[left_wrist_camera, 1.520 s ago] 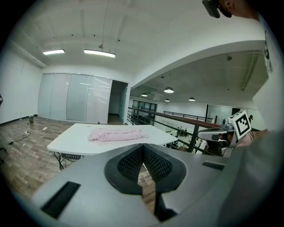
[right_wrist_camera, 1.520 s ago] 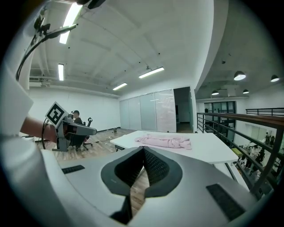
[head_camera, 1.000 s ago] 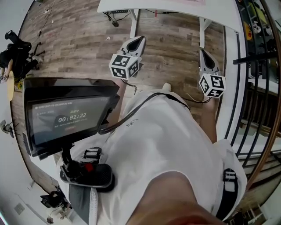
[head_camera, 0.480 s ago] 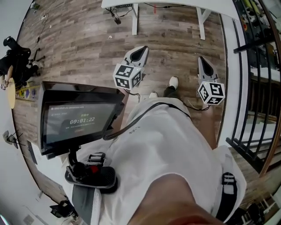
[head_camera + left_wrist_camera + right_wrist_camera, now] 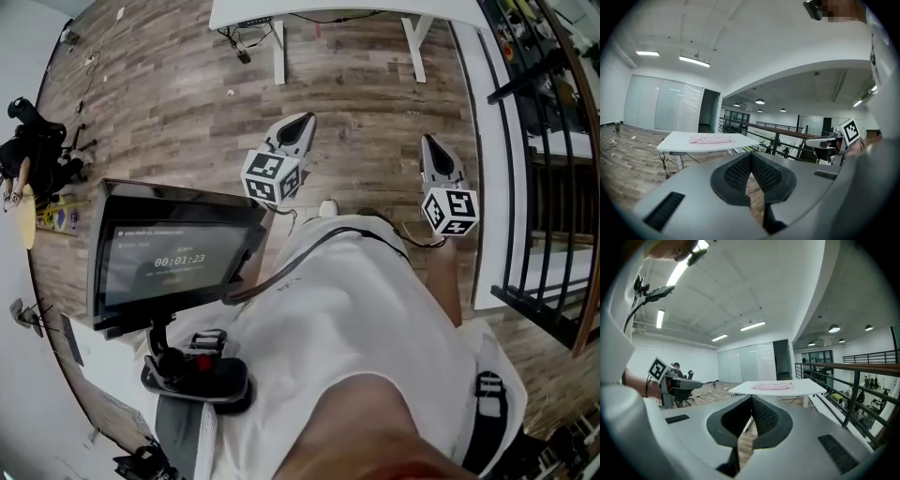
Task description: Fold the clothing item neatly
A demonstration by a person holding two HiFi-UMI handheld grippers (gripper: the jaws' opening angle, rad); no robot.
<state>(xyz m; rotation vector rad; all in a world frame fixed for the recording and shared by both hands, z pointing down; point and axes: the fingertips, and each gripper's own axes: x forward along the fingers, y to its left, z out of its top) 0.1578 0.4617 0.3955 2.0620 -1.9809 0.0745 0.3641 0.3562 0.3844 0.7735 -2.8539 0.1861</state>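
Observation:
A pink clothing item lies flattened on a white table, some way ahead across the wooden floor. It shows again in the right gripper view as the pink clothing item on the same table. From above, only the table's near edge and legs show. My left gripper and right gripper are held out side by side over the floor, pointing at the table. Both are shut with nothing between the pads.
A black monitor with a running timer is mounted at my left front. A black railing runs along the right, with a drop beyond it. Cables lie under the table. Black gear stands far left. A seated person is far off.
Both grippers have shifted lower in the head view, and more bare floor now shows between them and the table. The jaws stayed shut. The timer advanced.

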